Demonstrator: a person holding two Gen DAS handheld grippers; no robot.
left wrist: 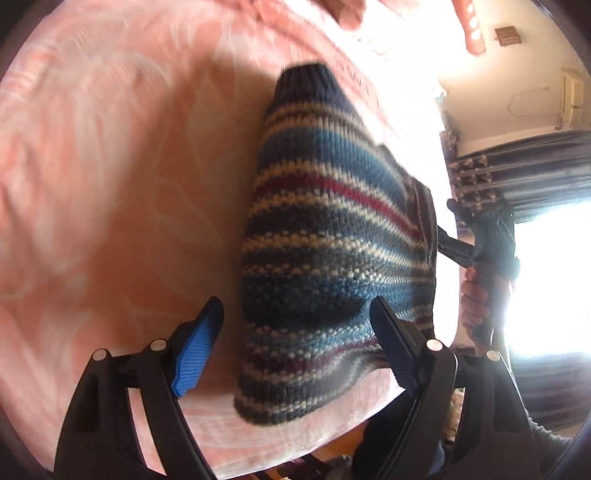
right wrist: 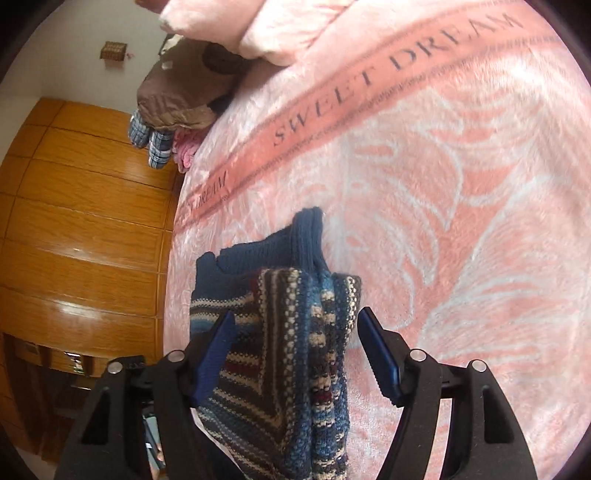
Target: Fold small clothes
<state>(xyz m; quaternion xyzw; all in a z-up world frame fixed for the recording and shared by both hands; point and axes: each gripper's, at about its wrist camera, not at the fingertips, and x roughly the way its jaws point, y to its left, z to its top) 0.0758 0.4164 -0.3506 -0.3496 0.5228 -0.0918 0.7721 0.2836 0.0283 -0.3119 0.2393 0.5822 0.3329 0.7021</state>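
Note:
A small striped knit sweater (left wrist: 332, 236), in blue, cream, red and dark bands, lies folded on the pink blanket (left wrist: 110, 184). My left gripper (left wrist: 295, 332) is open, its blue-padded fingers (left wrist: 201, 343) wide apart at the sweater's near end, and the knit partly covers the right finger. A hand holds my right gripper (left wrist: 445, 225) at the sweater's right edge. In the right wrist view the right gripper (right wrist: 295, 339) is open, with the bunched, folded sweater (right wrist: 295, 350) lying between its fingers, its dark blue ribbed hem pointing away.
The pink blanket (right wrist: 443, 184) with the words "SWEET DREAM" covers the bed. A heap of clothes (right wrist: 173, 96) and pink bedding (right wrist: 258, 29) sit at the far corner. A wooden wardrobe (right wrist: 74, 229) stands beside the bed. Dark curtains (left wrist: 517, 166) and a bright window are at the right.

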